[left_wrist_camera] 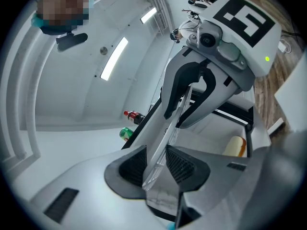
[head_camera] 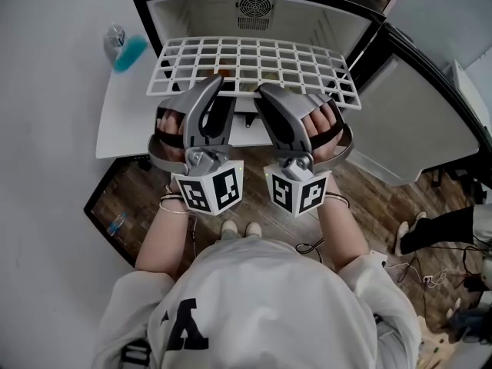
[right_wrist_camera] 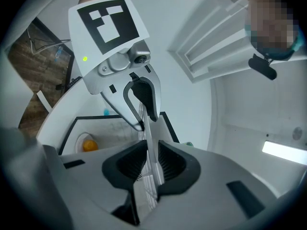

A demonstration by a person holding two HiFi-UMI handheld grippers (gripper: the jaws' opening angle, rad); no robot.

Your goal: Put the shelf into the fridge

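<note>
A: Your left gripper (left_wrist_camera: 160,164) has its jaws closed narrow on the near edge of the shelf (head_camera: 254,60). Your right gripper (right_wrist_camera: 147,164) is pinched on that same edge, just beside it. Both bites look thin, on the wire only.

B: That's the worry. You hold the shelf by one edge, close to its middle, and I can see nothing under the far edge. If either pinch slips, I'd expect the grid to droop or twist in your jaws.

A: Look outward too. The shelf lies across the mouth of the fridge (head_camera: 192,12), nearly level, and seems about as wide as the opening. Push it in skewed and a corner could catch on a side wall.

B: Its right corner sits near the open door (head_camera: 415,121), so a swing that way may knock it. There is also something orange (right_wrist_camera: 88,145) inside, below the grid, and a dropped far edge could land on it.

A: Whether the side rails line up with the shelf, I cannot tell from here.
</note>
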